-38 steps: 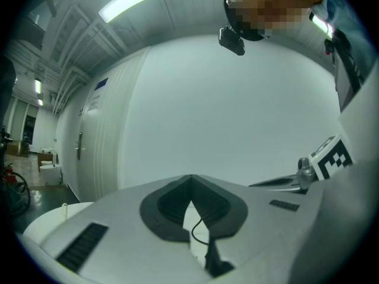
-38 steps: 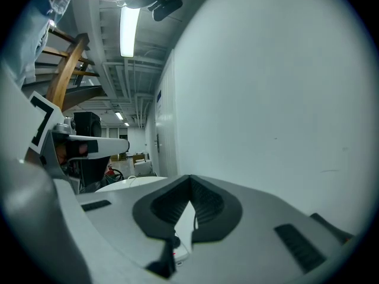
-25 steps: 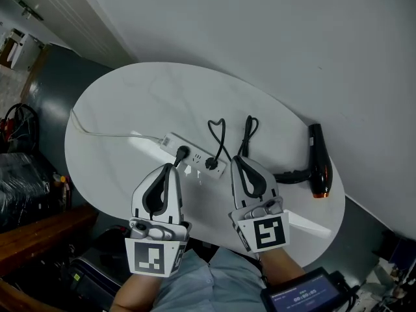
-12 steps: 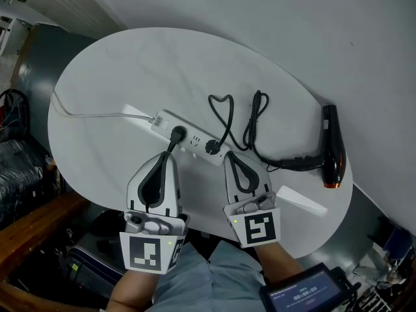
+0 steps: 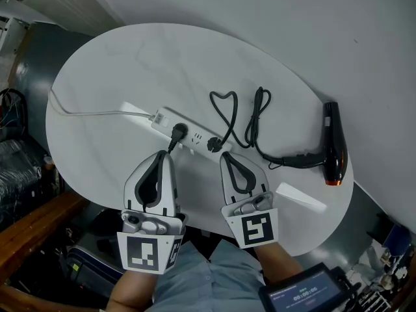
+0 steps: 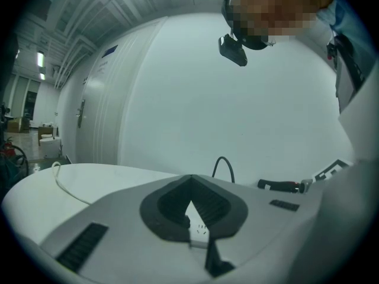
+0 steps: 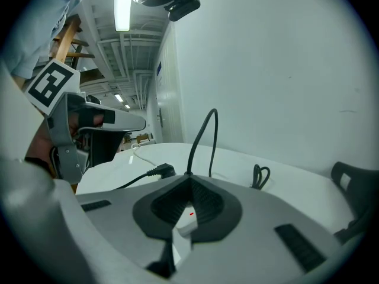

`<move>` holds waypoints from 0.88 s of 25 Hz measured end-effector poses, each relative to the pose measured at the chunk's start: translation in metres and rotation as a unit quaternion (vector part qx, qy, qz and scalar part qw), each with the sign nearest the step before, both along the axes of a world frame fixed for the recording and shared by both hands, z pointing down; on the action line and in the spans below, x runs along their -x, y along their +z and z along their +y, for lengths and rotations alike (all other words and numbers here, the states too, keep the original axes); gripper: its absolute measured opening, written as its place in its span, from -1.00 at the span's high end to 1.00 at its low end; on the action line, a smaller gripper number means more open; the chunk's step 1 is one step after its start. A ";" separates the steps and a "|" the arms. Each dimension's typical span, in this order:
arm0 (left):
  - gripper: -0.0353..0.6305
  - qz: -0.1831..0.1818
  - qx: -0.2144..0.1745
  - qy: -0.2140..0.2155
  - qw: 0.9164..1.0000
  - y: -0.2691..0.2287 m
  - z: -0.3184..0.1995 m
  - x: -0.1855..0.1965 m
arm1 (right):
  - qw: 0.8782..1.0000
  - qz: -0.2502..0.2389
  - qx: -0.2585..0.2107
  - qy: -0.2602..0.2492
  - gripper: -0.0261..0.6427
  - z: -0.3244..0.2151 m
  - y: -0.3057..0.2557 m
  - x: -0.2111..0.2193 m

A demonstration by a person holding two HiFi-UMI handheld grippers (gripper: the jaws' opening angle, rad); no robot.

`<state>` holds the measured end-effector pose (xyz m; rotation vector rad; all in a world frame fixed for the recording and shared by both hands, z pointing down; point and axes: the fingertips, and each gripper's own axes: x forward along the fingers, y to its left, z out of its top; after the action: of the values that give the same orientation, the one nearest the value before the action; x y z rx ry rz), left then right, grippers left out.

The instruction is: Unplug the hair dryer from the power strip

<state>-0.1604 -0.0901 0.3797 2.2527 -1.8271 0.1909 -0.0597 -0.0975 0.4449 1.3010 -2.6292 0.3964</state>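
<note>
A white power strip (image 5: 190, 134) lies across the middle of the oval white table (image 5: 130, 64), with two black plugs in it. The right plug (image 5: 213, 145) leads by a looped black cord (image 5: 224, 103) to the black hair dryer (image 5: 333, 149) with an orange nozzle, at the table's right edge. The left plug (image 5: 177, 133) has a cord running towards me. My left gripper (image 5: 163, 153) is shut and empty, just in front of the left plug. My right gripper (image 5: 225, 155) is shut and empty, just in front of the right plug. The strip (image 7: 185, 222) shows below the right jaws.
The strip's white lead (image 5: 91, 114) runs off the table's left edge. A flat white strip (image 5: 300, 200) lies near the front right edge. A white wall stands behind the table. A small screen (image 5: 304, 294) sits below my right hand.
Both grippers have sunk a little towards the table in front of the power strip. Both stay shut. Nothing on the table has moved.
</note>
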 end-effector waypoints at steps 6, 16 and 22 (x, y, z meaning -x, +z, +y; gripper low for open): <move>0.90 0.003 0.004 0.004 1.000 0.004 -0.004 0.000 | 1.000 -0.004 0.013 -0.002 0.93 0.000 0.006 0.001; 0.90 0.003 0.011 0.003 1.000 0.008 -0.014 0.005 | 1.000 -0.008 0.018 -0.023 0.50 -0.005 0.010 0.011; 0.90 0.004 0.016 -0.001 1.000 0.010 -0.020 0.011 | 0.999 -0.007 0.022 -0.022 0.55 -0.011 0.012 0.017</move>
<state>-0.1715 -0.1100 0.3901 2.2272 -1.8086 0.2087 -0.0765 -0.1086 0.4573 1.2298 -2.6402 0.4565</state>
